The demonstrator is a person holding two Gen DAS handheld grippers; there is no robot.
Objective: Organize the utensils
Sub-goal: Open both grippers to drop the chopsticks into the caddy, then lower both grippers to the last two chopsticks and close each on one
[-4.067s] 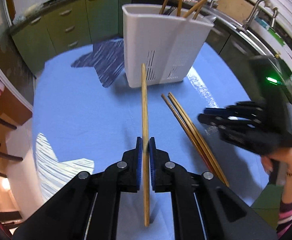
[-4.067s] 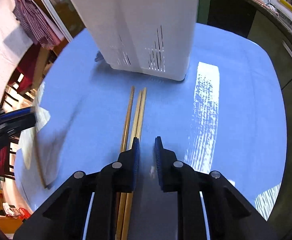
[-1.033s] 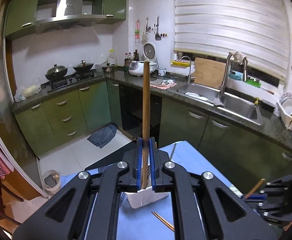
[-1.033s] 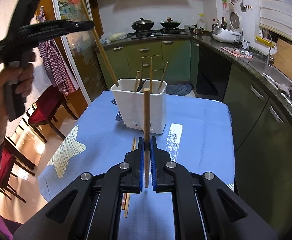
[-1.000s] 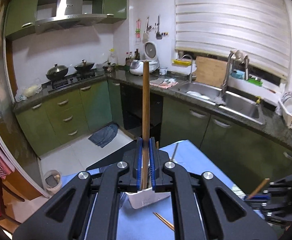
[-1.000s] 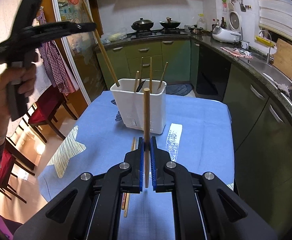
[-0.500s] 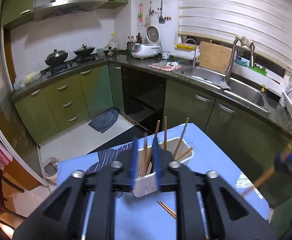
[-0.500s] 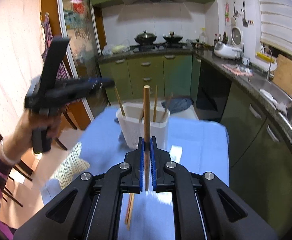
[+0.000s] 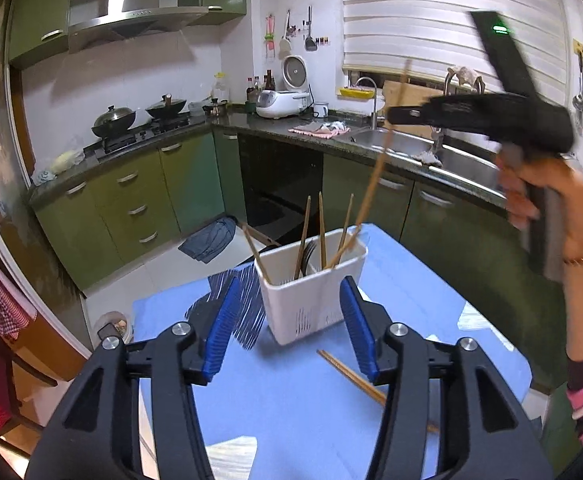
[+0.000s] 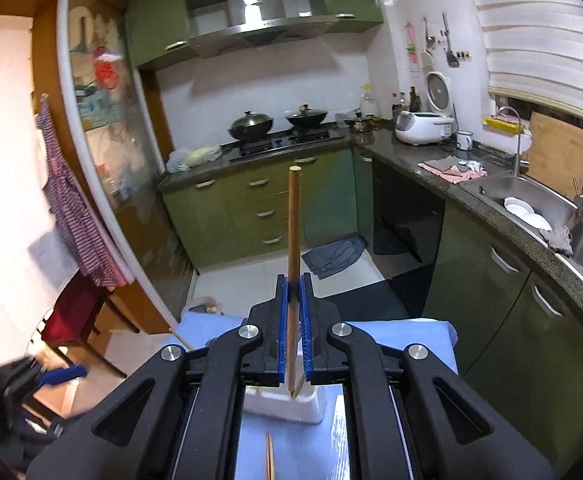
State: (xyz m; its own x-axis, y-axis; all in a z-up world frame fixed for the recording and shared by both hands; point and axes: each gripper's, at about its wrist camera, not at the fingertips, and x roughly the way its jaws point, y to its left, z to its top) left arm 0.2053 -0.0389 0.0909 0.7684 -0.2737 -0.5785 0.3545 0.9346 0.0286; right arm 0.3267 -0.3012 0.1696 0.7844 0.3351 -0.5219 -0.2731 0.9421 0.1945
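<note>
While seen from the left wrist: left tool (image 9: 289,326) pads apart, gripping nothing; white holder (image 9: 311,294) upright near the desk (image 9: 291,400) far edge; right tool (image 9: 395,114) carries a chopstick (image 9: 379,160) tilted, lower tip in the holder.
Desk chopsticks (image 9: 355,376): flat, running diagonally.
Right wrist: right tool (image 10: 293,312) clamped on the chopstick (image 10: 294,232), long axis upright, tip over the holder (image 10: 283,404).

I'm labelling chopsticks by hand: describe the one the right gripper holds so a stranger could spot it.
Find the white utensil holder on the blue table. Above its right end, the right gripper clamps one chopstick. Unlike the shorter sticks standing loose inside, it rises steep and tall, only its lower tip at the rim.
</note>
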